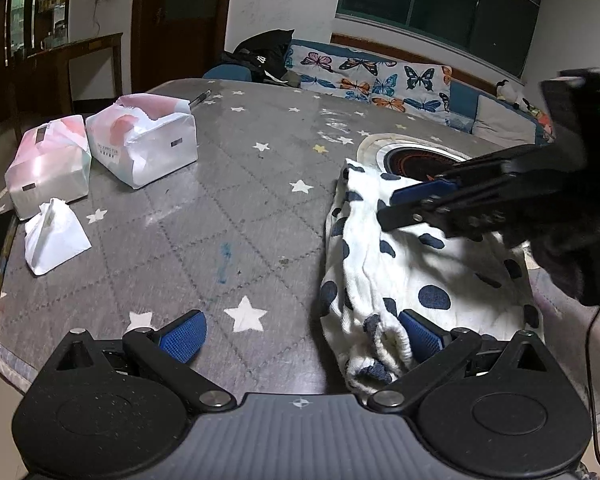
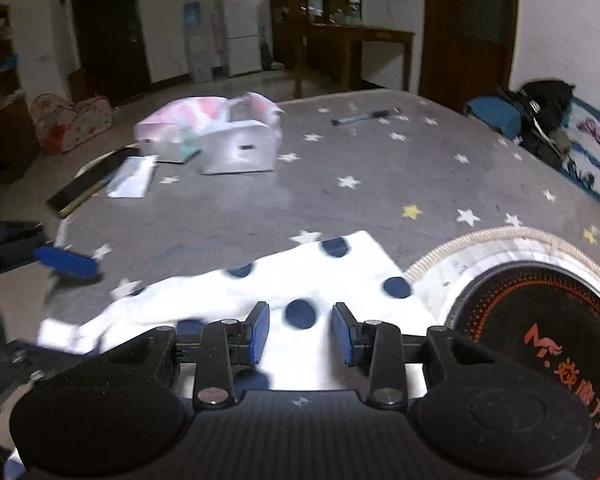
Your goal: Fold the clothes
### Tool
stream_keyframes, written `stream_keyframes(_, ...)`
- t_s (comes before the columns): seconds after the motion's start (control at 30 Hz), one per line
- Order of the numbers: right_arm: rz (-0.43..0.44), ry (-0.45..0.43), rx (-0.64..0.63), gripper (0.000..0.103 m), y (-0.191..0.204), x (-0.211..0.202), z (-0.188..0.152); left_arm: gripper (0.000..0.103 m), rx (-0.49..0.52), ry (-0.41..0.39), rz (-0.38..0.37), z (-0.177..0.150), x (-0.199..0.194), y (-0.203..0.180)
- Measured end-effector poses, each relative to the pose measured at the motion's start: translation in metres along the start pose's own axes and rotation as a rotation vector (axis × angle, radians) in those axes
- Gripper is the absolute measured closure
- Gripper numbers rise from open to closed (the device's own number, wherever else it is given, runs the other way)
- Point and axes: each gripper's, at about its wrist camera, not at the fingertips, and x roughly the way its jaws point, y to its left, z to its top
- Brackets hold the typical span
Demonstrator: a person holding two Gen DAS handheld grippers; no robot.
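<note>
Garment [image 1: 412, 276], white with navy dots, lies bunched at the near right of the grey star-print desk [image 1: 240, 208], its far edge overlapping a round cooker [image 1: 412, 160]; left tool [image 1: 300, 336] is wide open with its right pad against the cloth, right tool [image 1: 404, 204] hovers over the garment, and paper bags [image 1: 140, 144] sit far left. From the right wrist, the right tool [image 2: 300, 336] is partly open above the garment [image 2: 340, 276], gripping nothing, cooker [image 2: 540, 320] to its right.

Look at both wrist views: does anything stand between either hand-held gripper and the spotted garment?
Nothing visible does. The left hand-held gripper has one open finger already at the spotted garment, and the right hand-held gripper hangs directly over it, jaws apart.
</note>
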Motion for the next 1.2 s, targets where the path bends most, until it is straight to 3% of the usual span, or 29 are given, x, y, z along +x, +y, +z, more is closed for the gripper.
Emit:
stream_keyframes(0.4,-0.138,-0.013,0.120,0.069,-0.040,0.015,0.014,0.000,-0.019,0.013,-0.005,0.000,0.003,0.002)
stream_keyframes(0.6,-0.050,-0.022,0.050,0.061,-0.020,-0.019,0.012,0.000,-0.027,0.020,-0.009,0.001,0.005,0.004)
stream_keyframes(0.67,-0.012,-0.011,0.008,0.055,-0.007,-0.026,0.005,0.000,-0.031,0.022,-0.010,0.001,0.006,0.004)
stream_keyframes(0.83,0.038,0.012,-0.047,0.051,0.012,-0.031,-0.016,0.000,-0.037,0.023,-0.012,0.001,0.006,0.005)
stream_keyframes(0.97,0.008,0.015,-0.024,0.049,0.001,-0.027,-0.026,0.000,-0.036,0.023,-0.011,0.000,0.006,0.005)
stream_keyframes(1.2,-0.120,0.002,0.029,0.049,-0.026,-0.028,-0.026,0.000,-0.036,0.024,-0.010,0.000,0.006,0.004)
